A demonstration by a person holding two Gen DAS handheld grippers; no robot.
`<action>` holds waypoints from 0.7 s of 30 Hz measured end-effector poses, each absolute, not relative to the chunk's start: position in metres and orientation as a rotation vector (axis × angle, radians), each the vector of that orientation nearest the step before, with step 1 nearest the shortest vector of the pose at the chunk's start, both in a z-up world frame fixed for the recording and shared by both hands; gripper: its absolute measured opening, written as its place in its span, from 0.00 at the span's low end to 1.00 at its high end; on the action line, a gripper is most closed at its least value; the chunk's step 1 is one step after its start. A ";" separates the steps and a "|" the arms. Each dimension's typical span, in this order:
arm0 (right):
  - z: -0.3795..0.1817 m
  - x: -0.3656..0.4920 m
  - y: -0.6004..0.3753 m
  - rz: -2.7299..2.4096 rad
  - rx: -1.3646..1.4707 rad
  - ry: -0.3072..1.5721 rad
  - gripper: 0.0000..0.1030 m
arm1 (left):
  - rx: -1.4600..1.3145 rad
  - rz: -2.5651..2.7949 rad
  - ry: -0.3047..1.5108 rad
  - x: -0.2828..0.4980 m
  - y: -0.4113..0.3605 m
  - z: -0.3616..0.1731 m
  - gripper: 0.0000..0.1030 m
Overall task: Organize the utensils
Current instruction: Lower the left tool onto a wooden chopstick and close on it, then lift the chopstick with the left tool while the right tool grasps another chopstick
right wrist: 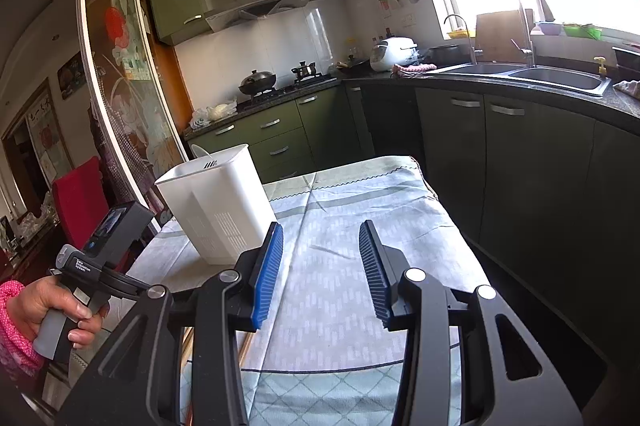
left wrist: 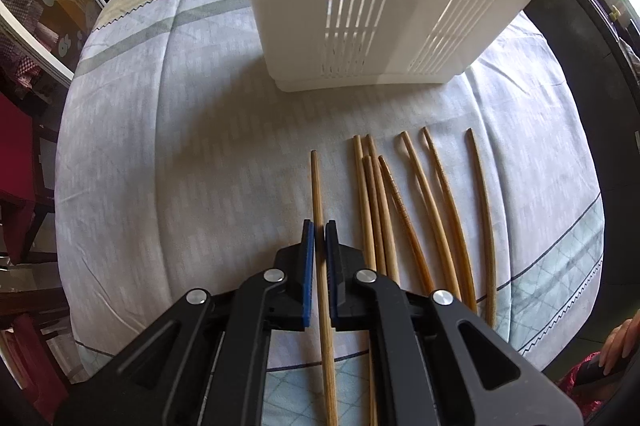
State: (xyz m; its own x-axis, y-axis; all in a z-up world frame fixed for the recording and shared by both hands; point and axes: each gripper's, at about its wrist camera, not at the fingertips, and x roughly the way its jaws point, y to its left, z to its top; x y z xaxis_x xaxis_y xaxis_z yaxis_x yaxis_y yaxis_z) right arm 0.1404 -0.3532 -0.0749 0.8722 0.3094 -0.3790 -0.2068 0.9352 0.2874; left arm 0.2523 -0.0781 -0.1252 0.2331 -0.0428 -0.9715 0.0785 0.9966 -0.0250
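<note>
Left wrist close above tablecloth [left wrist: 160,146], right wrist higher, both facing holder [left wrist: 380,6].

Left gripper [left wrist: 319,226]: I see its blue pads nearly closed, pinching one chopstick [left wrist: 320,210].
Right gripper [right wrist: 321,232]: jaws spread wide, gripping nothing.
Left hand [right wrist: 52,310]: wrapped around its handle.

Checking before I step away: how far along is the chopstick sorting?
Early. Nothing visibly in the white holder yet. The left gripper is closed around one chopstick; about seven more chopsticks lie on the tablecloth. The right gripper is open and empty.
</note>
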 end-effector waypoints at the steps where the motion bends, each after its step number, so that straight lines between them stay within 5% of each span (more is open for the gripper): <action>1: -0.075 0.141 -0.350 0.277 0.235 0.444 0.39 | 0.026 -0.084 1.313 0.251 -0.076 -0.120 0.06; 15: -0.123 0.215 -0.279 0.481 0.155 0.957 0.45 | -0.011 -0.101 0.860 0.154 -0.040 -0.020 0.05; 21: -0.147 0.243 -0.237 0.492 0.047 1.129 0.34 | -0.002 -0.103 0.740 0.125 -0.035 -0.003 0.05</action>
State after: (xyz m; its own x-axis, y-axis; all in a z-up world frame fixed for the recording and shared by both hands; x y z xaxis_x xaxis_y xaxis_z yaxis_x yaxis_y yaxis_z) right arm 0.2431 -0.2366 -0.1470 0.3326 0.4001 -0.8540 -0.3534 0.8924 0.2805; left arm 0.1246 -0.0347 -0.0033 0.7336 -0.0947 -0.6730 0.0933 0.9949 -0.0383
